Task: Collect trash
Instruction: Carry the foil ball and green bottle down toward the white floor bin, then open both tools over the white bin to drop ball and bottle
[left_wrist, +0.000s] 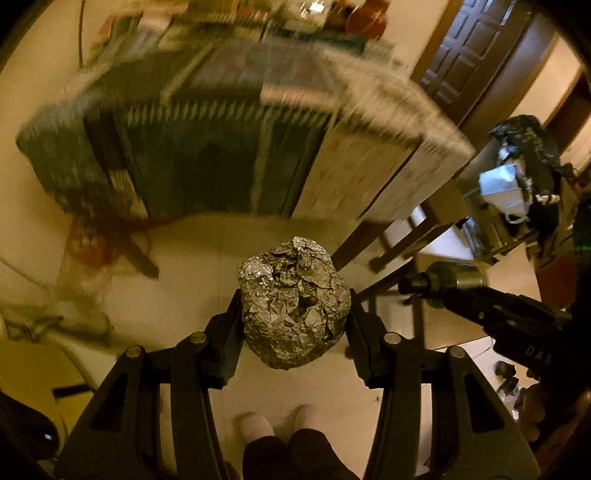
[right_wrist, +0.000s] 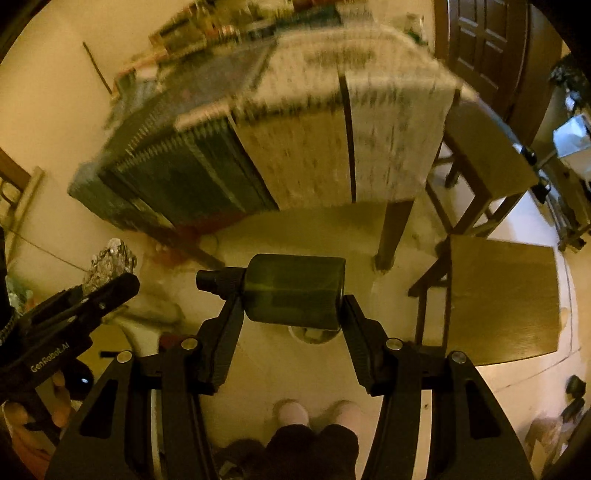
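My left gripper (left_wrist: 293, 306) is shut on a crumpled ball of aluminium foil (left_wrist: 293, 301) and holds it in the air above the floor. My right gripper (right_wrist: 293, 299) is shut on a dark green plastic bottle (right_wrist: 291, 290) that lies sideways between the fingers, its black cap (right_wrist: 212, 280) pointing left. The bottle also shows at the right of the left wrist view (left_wrist: 443, 282). The foil ball shows at the left of the right wrist view (right_wrist: 110, 264), held by the left gripper. Both grippers are away from the table.
A table (right_wrist: 295, 147) covered with a patterned cloth stands ahead, blurred. A wooden stool (right_wrist: 506, 299) and a wooden chair (right_wrist: 480, 147) stand to the right. A bin with a black liner and white trash (left_wrist: 517, 177) is at far right. My feet (right_wrist: 317, 411) are below.
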